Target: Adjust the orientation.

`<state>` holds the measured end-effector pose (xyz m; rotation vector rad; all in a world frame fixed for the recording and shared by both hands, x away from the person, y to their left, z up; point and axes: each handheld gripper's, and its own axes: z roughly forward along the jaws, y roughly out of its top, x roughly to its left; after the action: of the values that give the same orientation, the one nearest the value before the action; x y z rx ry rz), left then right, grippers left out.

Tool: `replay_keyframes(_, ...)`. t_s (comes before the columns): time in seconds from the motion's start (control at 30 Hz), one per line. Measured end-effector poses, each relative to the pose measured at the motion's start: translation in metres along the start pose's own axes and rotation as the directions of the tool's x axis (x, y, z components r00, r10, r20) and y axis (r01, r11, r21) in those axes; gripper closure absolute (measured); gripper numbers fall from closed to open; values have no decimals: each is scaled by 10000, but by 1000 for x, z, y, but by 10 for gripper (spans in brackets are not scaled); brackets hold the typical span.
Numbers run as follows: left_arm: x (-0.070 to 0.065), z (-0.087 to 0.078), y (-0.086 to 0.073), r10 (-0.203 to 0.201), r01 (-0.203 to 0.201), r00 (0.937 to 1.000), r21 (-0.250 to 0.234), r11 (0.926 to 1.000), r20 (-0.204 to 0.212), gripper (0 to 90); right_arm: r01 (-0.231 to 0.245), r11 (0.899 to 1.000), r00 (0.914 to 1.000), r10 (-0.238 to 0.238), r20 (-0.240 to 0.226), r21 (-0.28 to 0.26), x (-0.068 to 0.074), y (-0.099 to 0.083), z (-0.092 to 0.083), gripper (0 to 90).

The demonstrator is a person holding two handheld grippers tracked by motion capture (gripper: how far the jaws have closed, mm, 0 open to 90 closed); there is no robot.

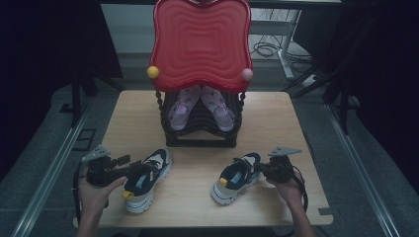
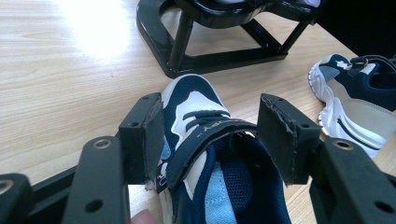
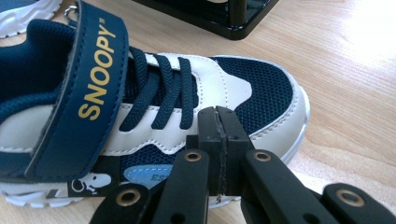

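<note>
**High view: two navy sneakers on the surface, left tongs framing one, right tongs closed beside the other**

High view showed a black shoe rack (image 1: pixel 200 123) at the far middle of the wooden surface (image 1: pixel 197 197), with a pair of lilac sandals (image 1: pixel 202 106) on it and a red tray top (image 1: pixel 200 42) above. The left sneaker (image 1: pixel 146 177) lay near the front left; the right sneaker (image 1: pixel 237 177) lay front right, well apart from it.

Left tongs (image 2: pixel 210 140) stood wide, one jaw on each side of the left sneaker (image 2: pixel 212 154) at its strap. The left pad seemed to touch the upper; the right pad was clear of it. No grip yet.

Right tongs (image 3: pixel 218 140) had the pads pressed together with nothing visibly between them, the tips lying in front of the side of the right sneaker (image 3: pixel 154 107) near the toe.

Judgement on the step: the left grasp looked imminent. To do it well, centre the jaws across the strap and collar, close on both sides evenly, and lift level so the shoe does not pivot. The right tongs would need opening before taking the second shoe. Risk: a one-sided pinch could drag the sneaker across the surface.
</note>
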<state>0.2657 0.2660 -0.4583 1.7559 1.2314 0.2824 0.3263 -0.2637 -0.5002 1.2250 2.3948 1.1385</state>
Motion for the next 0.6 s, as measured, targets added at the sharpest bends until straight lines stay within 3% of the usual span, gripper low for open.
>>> replay_keyframes(0.27, 1, -1, 0, -12, 12, 10000, -21, 10000, -9, 418, 123, 9999, 9998, -123, 161, 23, 1, 5, 4, 900)
replay_keyframes(0.6, 1, -2, 0, -8, 8, 10000, -39, 10000, -2, 419, 179, 9984, 9997, -170, 176, -531, 12, 3, -19, 900)
